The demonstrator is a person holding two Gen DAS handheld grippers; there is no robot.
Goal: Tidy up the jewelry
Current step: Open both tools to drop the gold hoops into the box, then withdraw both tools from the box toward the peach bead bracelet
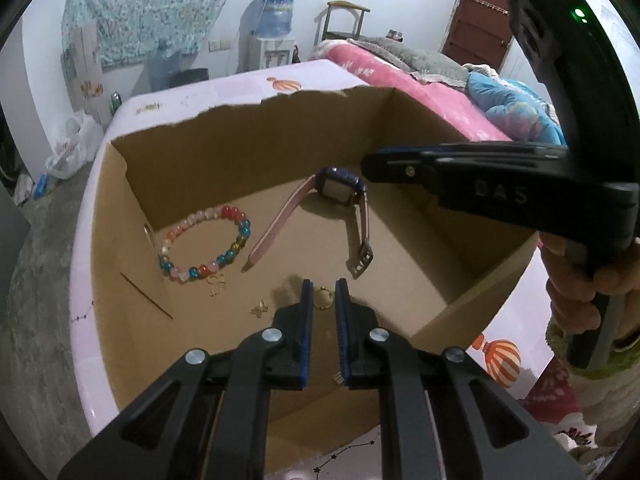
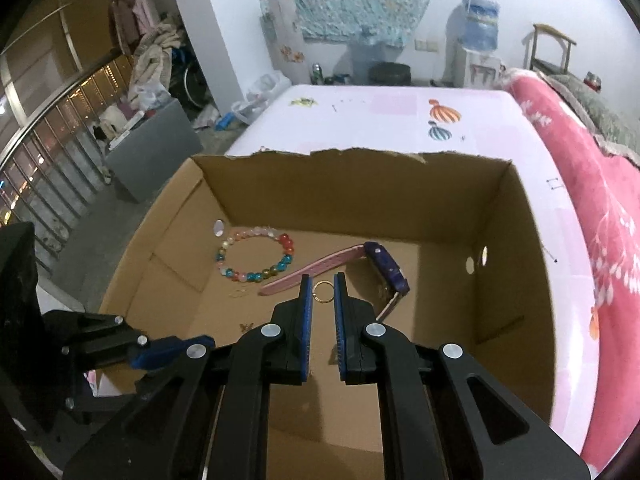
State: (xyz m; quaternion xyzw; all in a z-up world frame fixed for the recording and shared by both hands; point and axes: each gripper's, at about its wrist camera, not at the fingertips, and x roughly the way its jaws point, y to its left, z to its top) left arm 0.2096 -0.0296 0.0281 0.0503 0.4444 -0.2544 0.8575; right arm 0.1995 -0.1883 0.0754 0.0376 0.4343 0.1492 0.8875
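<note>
An open cardboard box (image 1: 240, 144) (image 2: 360, 184) stands on a pink-covered table. On its floor lie a multicoloured bead bracelet (image 1: 236, 214) (image 2: 286, 242), a blue-cased watch with a pink strap (image 1: 340, 188) (image 2: 386, 266), a gold ring (image 1: 323, 298) (image 2: 323, 292) and small gold butterfly charms (image 1: 259, 309) (image 2: 245, 326). My left gripper (image 1: 324, 286) (image 2: 200, 344) hovers shut over the box's near side, holding nothing. My right gripper (image 2: 323, 278) (image 1: 366, 162) hangs above the floor, shut and holding nothing. The ring shows through the narrow gap between each gripper's fingers but lies loose on the cardboard.
The box's far wall has a torn top edge. A bed with pink and blue bedding (image 1: 440, 92) (image 2: 600, 208) runs along the table's right side. A hand (image 1: 580, 280) grips the right tool's handle. A water dispenser (image 2: 478, 40) and clutter stand by the far wall.
</note>
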